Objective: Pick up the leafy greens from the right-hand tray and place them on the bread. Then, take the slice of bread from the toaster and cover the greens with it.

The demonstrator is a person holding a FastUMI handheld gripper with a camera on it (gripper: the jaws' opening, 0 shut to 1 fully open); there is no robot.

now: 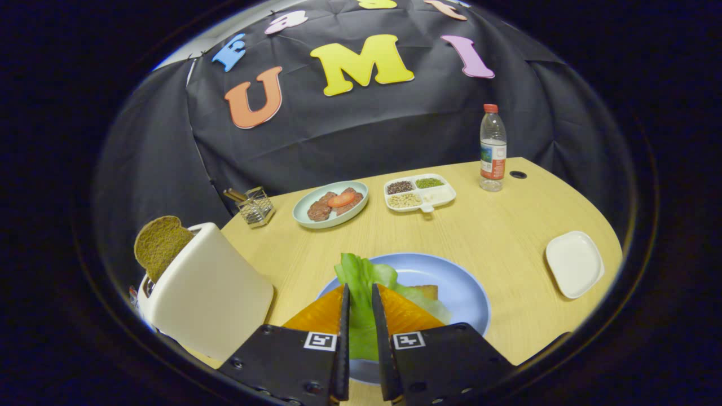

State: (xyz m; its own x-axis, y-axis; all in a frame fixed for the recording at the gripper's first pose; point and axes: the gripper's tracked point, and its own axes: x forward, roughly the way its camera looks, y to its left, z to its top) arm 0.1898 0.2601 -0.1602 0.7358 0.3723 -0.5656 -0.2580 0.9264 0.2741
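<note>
My gripper (360,296) is shut on the leafy greens (361,276), which stick up between and beyond the two fingers. It hovers over a blue plate (457,287). A corner of the bread (427,291) on that plate shows just right of the fingers, partly under the greens; the rest of it is hidden. A brown slice of bread (159,243) stands out of the top of the cream toaster (208,293), to the left of the fingers.
A small white tray (574,263) lies bare at the right. Further back stand a pale plate with meat and tomato (330,204), a divided dish of grains (419,193), a water bottle (492,148) and a wire holder (255,207).
</note>
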